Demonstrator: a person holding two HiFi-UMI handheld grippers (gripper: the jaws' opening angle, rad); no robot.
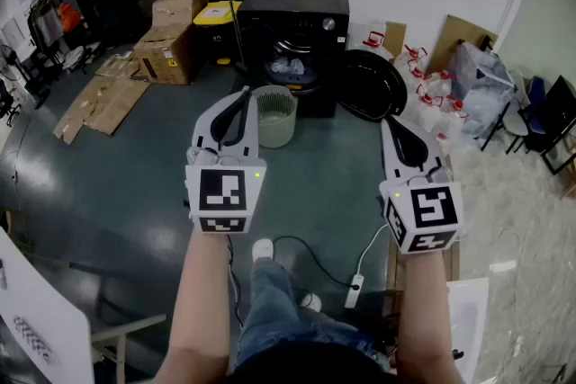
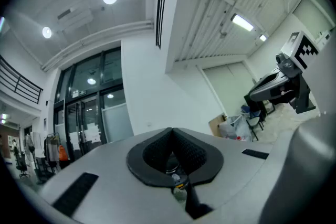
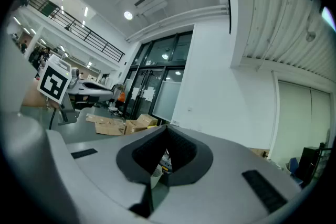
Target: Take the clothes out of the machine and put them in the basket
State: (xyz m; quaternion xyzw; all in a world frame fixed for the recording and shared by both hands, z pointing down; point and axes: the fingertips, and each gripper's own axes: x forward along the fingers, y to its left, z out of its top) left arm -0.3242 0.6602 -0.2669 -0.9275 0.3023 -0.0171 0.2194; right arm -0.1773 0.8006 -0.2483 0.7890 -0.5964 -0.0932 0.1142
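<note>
Far to my left, cardboard boxes [image 1: 171, 36] are stacked on the grey floor [image 1: 108, 193], with flattened cardboard [image 1: 97, 103] lying in front of them.

I hold my left gripper [image 1: 241, 103] out ahead of me, roughly level. Its jaws are closed tight together with nothing between them; in the left gripper view the dark pads meet along one line and only the room shows beyond. From the head view its tip overlaps the left edge of the basket [image 1: 279, 117].

The basket is pale green and stands upright on the floor, just in front of the machine [image 1: 292, 22]. I can't make out anything lying in it from here.

The machine is black and sits against the white wall. Its round opening faces me, and the clothes [image 1: 288, 66] show as a pale bundle inside the drum. The door [image 1: 371, 85] is swung wide to the right of the opening, a dark round panel.

My right gripper [image 1: 393, 132] is held out beside the left one, well apart from it and also about level. Its jaws are pressed closed and empty too, the pads meeting in the right gripper view. It is near the open door but touches nothing.

On the floor between my arms a white power strip [image 1: 355, 290] lies on its cable. Further right, clear plastic bags [image 1: 475, 85] are heaped against the wall.
</note>
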